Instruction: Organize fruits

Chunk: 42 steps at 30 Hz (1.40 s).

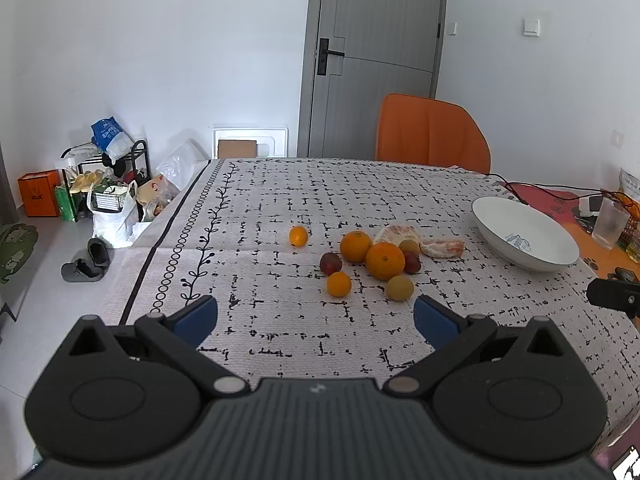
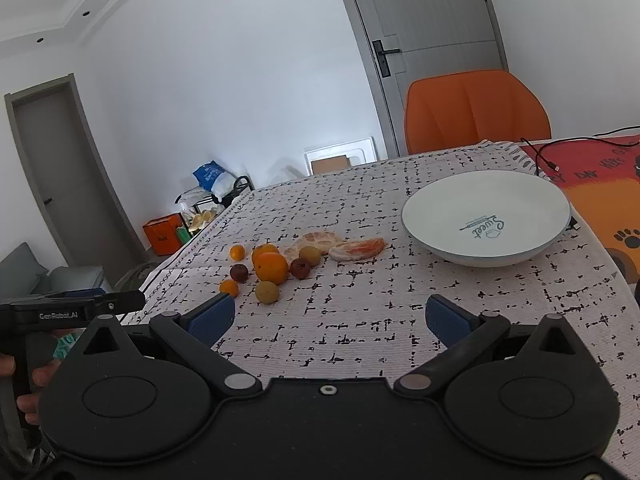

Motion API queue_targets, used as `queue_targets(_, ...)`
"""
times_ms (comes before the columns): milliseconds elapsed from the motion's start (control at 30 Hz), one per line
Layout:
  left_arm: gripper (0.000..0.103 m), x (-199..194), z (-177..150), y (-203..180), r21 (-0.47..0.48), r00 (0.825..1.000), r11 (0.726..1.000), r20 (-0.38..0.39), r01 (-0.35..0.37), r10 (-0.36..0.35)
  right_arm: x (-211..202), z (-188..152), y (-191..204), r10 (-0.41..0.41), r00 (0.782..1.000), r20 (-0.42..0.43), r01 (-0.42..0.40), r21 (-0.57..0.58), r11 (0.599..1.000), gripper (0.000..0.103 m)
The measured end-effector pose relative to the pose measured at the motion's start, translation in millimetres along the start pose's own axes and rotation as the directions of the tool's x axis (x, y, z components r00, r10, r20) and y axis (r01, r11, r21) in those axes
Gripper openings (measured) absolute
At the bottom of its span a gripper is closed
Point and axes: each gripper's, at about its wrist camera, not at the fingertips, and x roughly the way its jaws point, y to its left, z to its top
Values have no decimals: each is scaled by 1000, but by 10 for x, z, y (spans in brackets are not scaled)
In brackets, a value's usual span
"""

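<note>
Several fruits lie in a loose cluster on the patterned tablecloth: a big orange [image 1: 385, 261] [image 2: 271, 267], a second orange [image 1: 355, 245], small tangerines [image 1: 339, 284] [image 1: 298, 236], dark plums [image 1: 331, 263] [image 2: 239, 272], yellow-green fruits [image 1: 400, 287] [image 2: 267, 292] and peeled citrus pieces [image 1: 442, 248] [image 2: 357, 249]. An empty white bowl [image 1: 525, 233] [image 2: 486, 218] stands to their right. My left gripper [image 1: 316, 320] is open and empty, hovering short of the cluster. My right gripper [image 2: 327, 320] is open and empty, between cluster and bowl, nearer me.
An orange chair [image 1: 432, 134] [image 2: 476, 110] stands at the table's far side. A glass [image 1: 609, 224], cables and a red-orange mat [image 2: 592, 172] lie at the right. Bags, shoes and a rack [image 1: 104, 184] crowd the floor at the left. The table edge [image 1: 160, 248] runs along the left.
</note>
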Motion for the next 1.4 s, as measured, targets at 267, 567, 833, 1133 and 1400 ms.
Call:
queue_targets(267,103,-45,7,1,0,1000,1000,9,9,-9,20,4,5,-20,1000,-4,20,-8,1000,103)
queue_targets(567,103,-3,7,-22,3,1000,1000,-2,22,-22,63,-33,-7,-19,999,-28,19,-11,1000,103)
queue_targets(833,103,31,6,-109,16,999,999,18,43,-44,43,-52,6,-16,1000,-16,15,-33,999,103)
queue_targets(1133,103,133,-48,-179,53,998,997,40,55,-58,111,-80,-25,-39,999,-8,39,-38,999,103)
queue_targets(1400,103,384,-138,-227,41,997,996,27,74,-75,283,-120,-54,-34,999,2,34,-53,998,103)
